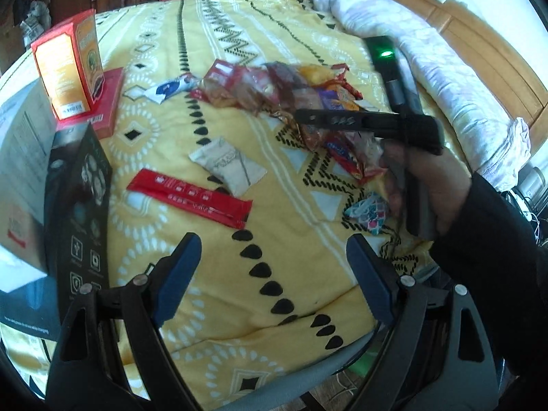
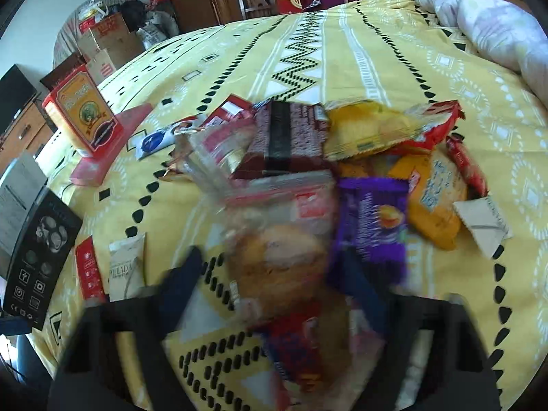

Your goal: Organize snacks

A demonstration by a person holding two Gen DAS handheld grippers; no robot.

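A heap of snack packets (image 1: pixel 274 92) lies mid-bed on the yellow patterned bedspread (image 1: pixel 291 257). My left gripper (image 1: pixel 274 267) hangs open over bare bedspread near the front edge, with nothing between its blue pads. A red stick sachet (image 1: pixel 191 195) and a white sachet (image 1: pixel 229 167) lie just beyond it. My right gripper (image 2: pixel 274 274), blurred, is low over the heap, with a clear packet holding a brown bun (image 2: pixel 277 260) between its fingers. Bedspread shows between the left finger and that packet. A purple packet (image 2: pixel 373 226) lies by the right finger. In the left wrist view a hand (image 1: pixel 428 185) holds the right gripper (image 1: pixel 301 118) above the heap.
An orange-red box (image 1: pixel 68 68) stands upright on a flat red box at the left, and a black box (image 1: pixel 82 205) leans nearer the front left. A rolled white quilt (image 1: pixel 411 44) borders the bed on the right. Cartons and furniture stand beyond the far edge.
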